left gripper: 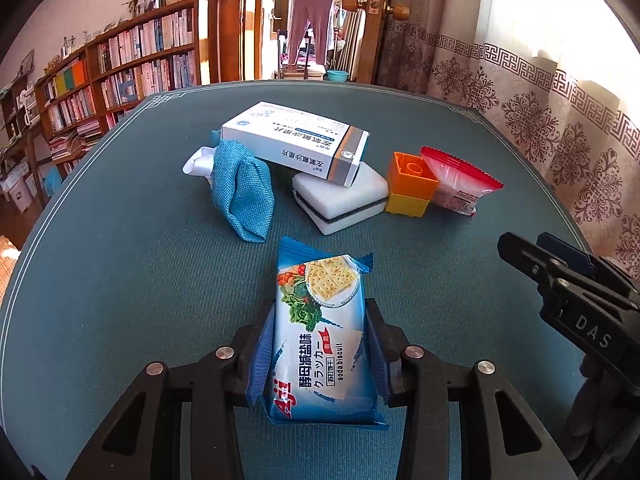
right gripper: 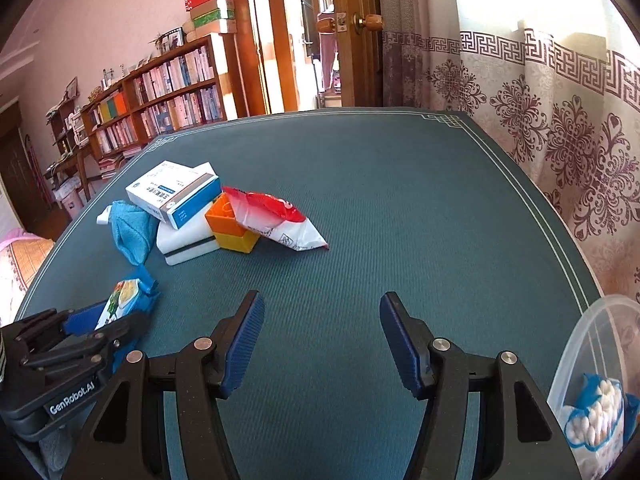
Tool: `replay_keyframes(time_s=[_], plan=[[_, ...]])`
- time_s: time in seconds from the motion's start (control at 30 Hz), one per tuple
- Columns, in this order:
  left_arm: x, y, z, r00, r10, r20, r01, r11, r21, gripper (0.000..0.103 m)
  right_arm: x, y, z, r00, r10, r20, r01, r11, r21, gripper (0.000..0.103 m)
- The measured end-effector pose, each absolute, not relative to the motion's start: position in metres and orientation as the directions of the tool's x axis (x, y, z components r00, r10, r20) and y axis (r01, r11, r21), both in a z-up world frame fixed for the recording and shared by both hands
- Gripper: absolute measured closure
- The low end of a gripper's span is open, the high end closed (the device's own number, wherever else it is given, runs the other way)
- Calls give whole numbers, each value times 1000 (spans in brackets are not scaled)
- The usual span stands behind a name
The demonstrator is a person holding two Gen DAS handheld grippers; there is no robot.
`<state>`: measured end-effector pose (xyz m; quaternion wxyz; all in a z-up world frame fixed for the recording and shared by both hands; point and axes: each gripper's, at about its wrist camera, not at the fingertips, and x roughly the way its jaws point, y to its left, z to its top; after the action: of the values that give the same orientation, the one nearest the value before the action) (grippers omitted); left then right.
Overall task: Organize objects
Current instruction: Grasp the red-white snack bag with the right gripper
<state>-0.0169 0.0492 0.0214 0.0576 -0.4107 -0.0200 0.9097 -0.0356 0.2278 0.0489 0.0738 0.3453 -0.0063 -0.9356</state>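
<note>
My left gripper (left gripper: 320,344) is closed on the soda biscuit packet (left gripper: 320,340): both ribbed blue pads press its long sides, and the glossy plastic wrapper lies flat on the green mat (left gripper: 120,300), with the crimped end pointing to 12 o'clock. My right gripper (right gripper: 322,340) stands about half open and holds nothing; only the ribbed weave of the mat is between its pads.

In the left wrist view, the pile of other things lies at 12 o'clock from the packet. A blue woven cloth (left gripper: 244,196) is bunched at 11 o'clock, with something white behind it. A white cardboard medicine box (left gripper: 296,142) leans tilted, one end on the cloth and the other on a white sponge block (left gripper: 340,204) that has a dark middle layer. At 1 o'clock two hard plastic bricks (left gripper: 410,186), orange on yellow, touch the sponge, and a red and white snack bag (left gripper: 460,184) leans on them.

In the right wrist view, at 4 o'clock, a clear plastic container (right gripper: 584,352) holds a bag of cotton swabs (right gripper: 596,416).
</note>
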Motion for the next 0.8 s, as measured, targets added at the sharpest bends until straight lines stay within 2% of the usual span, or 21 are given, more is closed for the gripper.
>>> replay_keyframes(time_s=[0.23, 0.73, 0.8], plan=[[-17, 48, 20, -654, 132, -745, -89, -991, -97, 59, -69, 200, 44, -763, -86, -640, 166, -984, -65, 41], [-19, 47, 18, -649, 142, -748, -88, -990, -111, 59, -112, 182, 42, -738, -126, -664, 242, -967, -86, 41], [-19, 47, 18, -649, 143, -748, -88, -990, -112, 59, -113, 182, 42, -735, -132, -665, 247, -966, -81, 44]])
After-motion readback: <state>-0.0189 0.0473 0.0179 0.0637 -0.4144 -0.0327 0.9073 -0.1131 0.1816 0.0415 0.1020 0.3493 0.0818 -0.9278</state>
